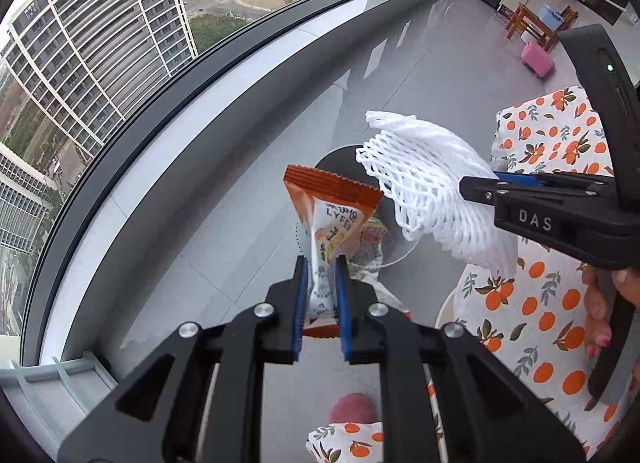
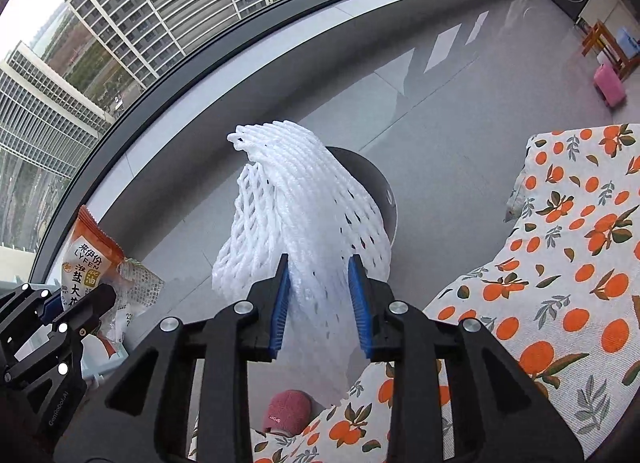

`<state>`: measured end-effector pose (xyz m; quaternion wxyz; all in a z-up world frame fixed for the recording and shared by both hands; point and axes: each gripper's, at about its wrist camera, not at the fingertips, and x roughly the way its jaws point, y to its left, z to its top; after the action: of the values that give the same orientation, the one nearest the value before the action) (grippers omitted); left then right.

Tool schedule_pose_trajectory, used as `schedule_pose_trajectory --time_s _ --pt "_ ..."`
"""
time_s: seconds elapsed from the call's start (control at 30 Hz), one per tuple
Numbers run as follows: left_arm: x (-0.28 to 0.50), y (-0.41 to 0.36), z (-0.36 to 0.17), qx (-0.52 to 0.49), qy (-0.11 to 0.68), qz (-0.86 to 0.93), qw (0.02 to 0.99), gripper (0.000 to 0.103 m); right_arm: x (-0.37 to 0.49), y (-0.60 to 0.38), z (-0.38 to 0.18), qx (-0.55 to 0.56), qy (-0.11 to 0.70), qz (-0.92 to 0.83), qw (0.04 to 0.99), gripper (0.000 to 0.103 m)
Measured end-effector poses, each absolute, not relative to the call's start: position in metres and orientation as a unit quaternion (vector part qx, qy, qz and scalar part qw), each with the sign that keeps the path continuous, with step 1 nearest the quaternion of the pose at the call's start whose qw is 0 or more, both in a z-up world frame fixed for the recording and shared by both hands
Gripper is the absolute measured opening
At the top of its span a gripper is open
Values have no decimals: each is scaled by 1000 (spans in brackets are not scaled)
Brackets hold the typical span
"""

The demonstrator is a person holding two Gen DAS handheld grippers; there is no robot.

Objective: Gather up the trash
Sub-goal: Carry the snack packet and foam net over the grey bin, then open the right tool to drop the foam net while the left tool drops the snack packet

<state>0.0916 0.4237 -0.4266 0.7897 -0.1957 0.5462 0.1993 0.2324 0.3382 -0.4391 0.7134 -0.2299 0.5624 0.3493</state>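
Left gripper (image 1: pixel 322 283) pads tight on snack wrapper (image 1: pixel 332 215); right gripper (image 2: pixel 322 291) jaws parted around foam net (image 2: pixel 304 215).

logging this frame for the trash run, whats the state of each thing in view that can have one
left gripper: shut on the snack wrapper
snack wrapper: clamped upright between the blue fingers, off the floor
right gripper: fingers apart, foam net between them, grip unclear
foam net: off the floor, above the bin
trash bin: on the floor, open, some litter already inside
orange-print cloth: draped, rumpled
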Motion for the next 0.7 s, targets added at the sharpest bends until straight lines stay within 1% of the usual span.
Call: schedule_pose_trajectory --time_s 0.13,0.4,0.43,0.47,0.5,0.53,0.7 --pt "100 431 -443 -192 551 194 789 15 238 342 -444 -224 563 344 717 32" --pt "127 431 -459 -187 553 178 792 15 243 343 -434 -215 561 345 721 32" --pt "130 430 -460 -187 553 176 793 15 245 344 -435 -212 562 344 722 35" --pt "131 430 -460 -186 553 174 793 15 247 344 -434 -207 563 344 723 39" --pt "133 430 -461 -184 553 173 794 15 248 344 -431 -201 562 343 726 52" --pt "135 429 -461 -182 554 172 794 15 250 344 -429 -196 558 341 730 59" --pt "144 430 -463 -183 552 166 796 16 262 342 -418 -184 549 340 741 60"
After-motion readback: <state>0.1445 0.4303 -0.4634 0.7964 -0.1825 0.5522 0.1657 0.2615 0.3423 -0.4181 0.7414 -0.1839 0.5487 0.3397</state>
